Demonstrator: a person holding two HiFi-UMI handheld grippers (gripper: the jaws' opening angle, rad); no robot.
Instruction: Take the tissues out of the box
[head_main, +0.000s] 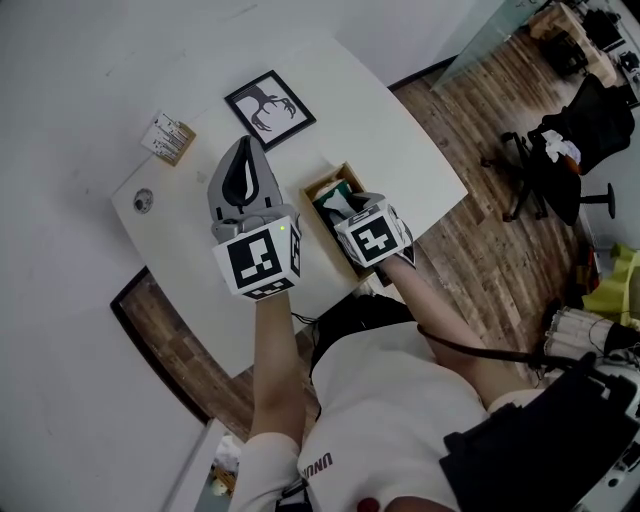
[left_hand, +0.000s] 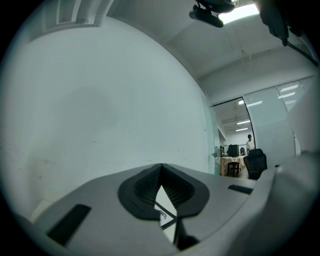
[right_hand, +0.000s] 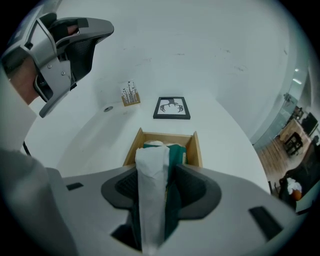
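**Reaching into the wooden box, jaws around a standing tissue**

Angled down over the box, the right gripper has its jaws apart, and a white tissue stands upright in the gap between them. The tissue lies against the left pad. On the other side a strip of green shows between it and the right pad, so the pads are not pressed onto it.

That green belongs to a tissue pack lying in the open wooden box, and the white tissue rises out of the pack's top. The pack fills most of the box. The box rests on a white table, near the edge closest to the person.

The left gripper is held level to the left of the box and above the table. Its jaw tips are together with nothing between them, and it points toward a bare white wall.

Beyond the box a black-framed picture of antlers lies flat on the table. Further left are a small wooden block with thin upright sticks and a small round fitting set in the tabletop.

A black office chair stands on the wooden floor, well apart from the table.
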